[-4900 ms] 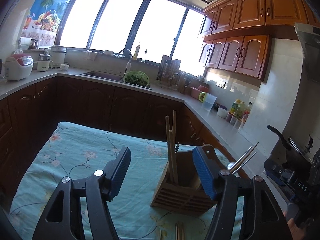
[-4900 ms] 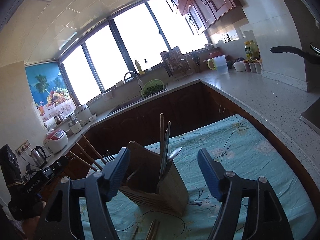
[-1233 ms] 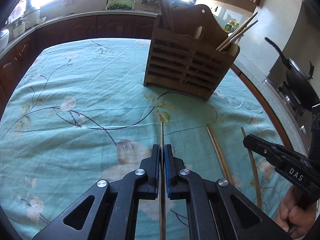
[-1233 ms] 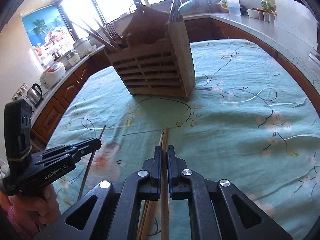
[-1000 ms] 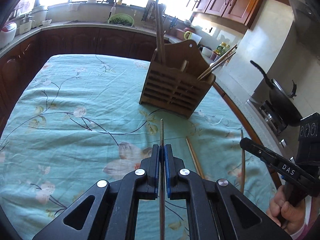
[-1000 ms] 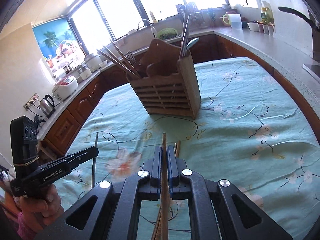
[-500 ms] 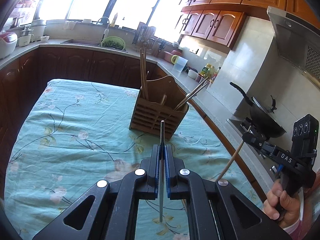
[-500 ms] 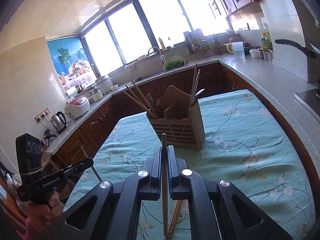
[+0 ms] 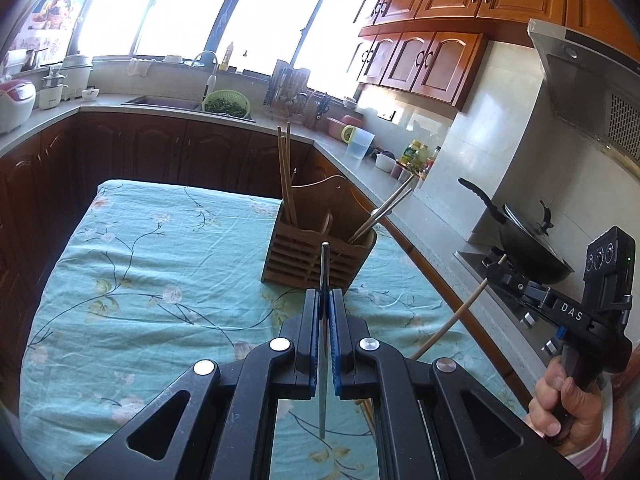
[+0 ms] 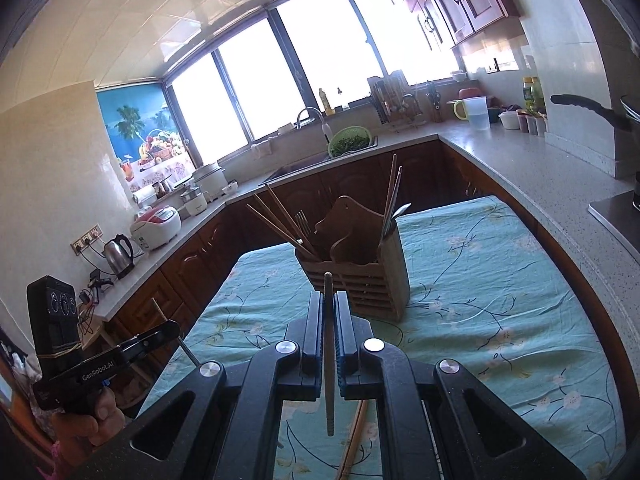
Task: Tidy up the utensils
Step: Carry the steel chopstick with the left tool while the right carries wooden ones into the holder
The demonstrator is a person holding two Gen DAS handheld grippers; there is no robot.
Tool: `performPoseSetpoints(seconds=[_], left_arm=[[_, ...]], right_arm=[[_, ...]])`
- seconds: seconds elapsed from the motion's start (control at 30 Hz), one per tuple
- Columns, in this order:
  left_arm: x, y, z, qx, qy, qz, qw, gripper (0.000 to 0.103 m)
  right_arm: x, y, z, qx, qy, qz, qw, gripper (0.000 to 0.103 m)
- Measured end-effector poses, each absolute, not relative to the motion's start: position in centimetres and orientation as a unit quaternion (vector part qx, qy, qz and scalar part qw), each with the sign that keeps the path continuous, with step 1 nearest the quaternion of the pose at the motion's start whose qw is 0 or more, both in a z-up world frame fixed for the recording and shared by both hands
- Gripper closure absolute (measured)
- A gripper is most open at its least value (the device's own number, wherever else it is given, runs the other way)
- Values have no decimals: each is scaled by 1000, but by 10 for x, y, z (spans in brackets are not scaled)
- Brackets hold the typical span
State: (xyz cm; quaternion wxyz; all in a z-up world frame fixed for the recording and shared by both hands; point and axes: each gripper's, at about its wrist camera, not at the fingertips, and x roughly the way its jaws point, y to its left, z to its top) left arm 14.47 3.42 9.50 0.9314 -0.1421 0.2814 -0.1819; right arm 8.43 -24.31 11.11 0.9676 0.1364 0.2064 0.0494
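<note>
Both grippers, left gripper (image 9: pixel 326 300) and right gripper (image 10: pixel 329 304), clamp one chopstick each, metal chopstick (image 9: pixel 325 268) and wooden chopstick (image 10: pixel 328 356).
Bamboo utensil holder (image 9: pixel 318 250) already holds several; another chopstick (image 10: pixel 354 440) lies on the tablecloth (image 9: pixel 160 264).

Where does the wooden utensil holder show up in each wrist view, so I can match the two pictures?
Left wrist view: wooden utensil holder sits just above centre, beyond the closed jaws, on the floral tablecloth.
Right wrist view: holder just right of centre, above the jaws.
Shared landmark: green colander by the sink.
</note>
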Motion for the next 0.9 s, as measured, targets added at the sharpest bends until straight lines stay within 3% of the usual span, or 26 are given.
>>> performPoseSetpoints(seconds=[0.9], left_arm=[[212, 29, 130, -126, 202, -169, 956, 100]], right_arm=[[131, -262, 155, 134, 150, 31, 979, 98]])
